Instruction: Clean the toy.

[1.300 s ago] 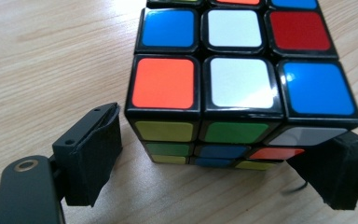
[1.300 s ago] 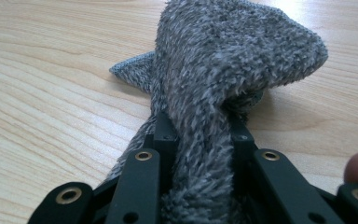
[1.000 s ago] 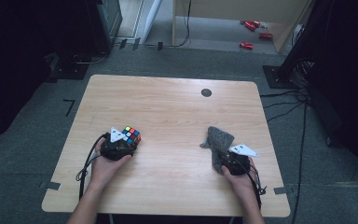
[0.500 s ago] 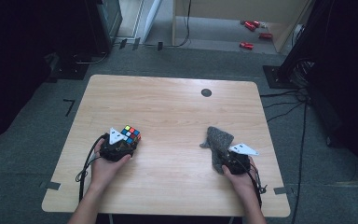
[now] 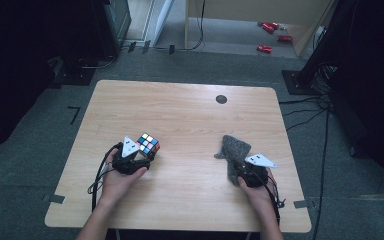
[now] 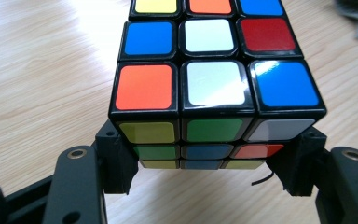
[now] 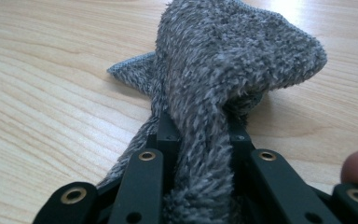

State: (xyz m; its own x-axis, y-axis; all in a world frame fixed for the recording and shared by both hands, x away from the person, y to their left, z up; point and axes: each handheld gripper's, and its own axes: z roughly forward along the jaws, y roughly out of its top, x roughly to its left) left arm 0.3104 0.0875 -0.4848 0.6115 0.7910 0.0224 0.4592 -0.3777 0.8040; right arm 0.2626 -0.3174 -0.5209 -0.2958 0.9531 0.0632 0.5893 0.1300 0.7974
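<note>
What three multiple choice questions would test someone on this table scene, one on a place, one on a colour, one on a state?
1. Where does the grey cloth lie on the table?
A. near the person's right hand
B. at the far left corner
C. on the cube

2. What colour is the middle square on the puzzle cube's top face?
A. green
B. white
C. yellow

3. How is the left gripper?
A. open over bare wood
C. shut on the cube
B. shut on the cloth

Answers:
1 A, the cloth sits in the right gripper.
2 B, the left gripper view shows white.
3 C, both jaws press the cube's sides.
</note>
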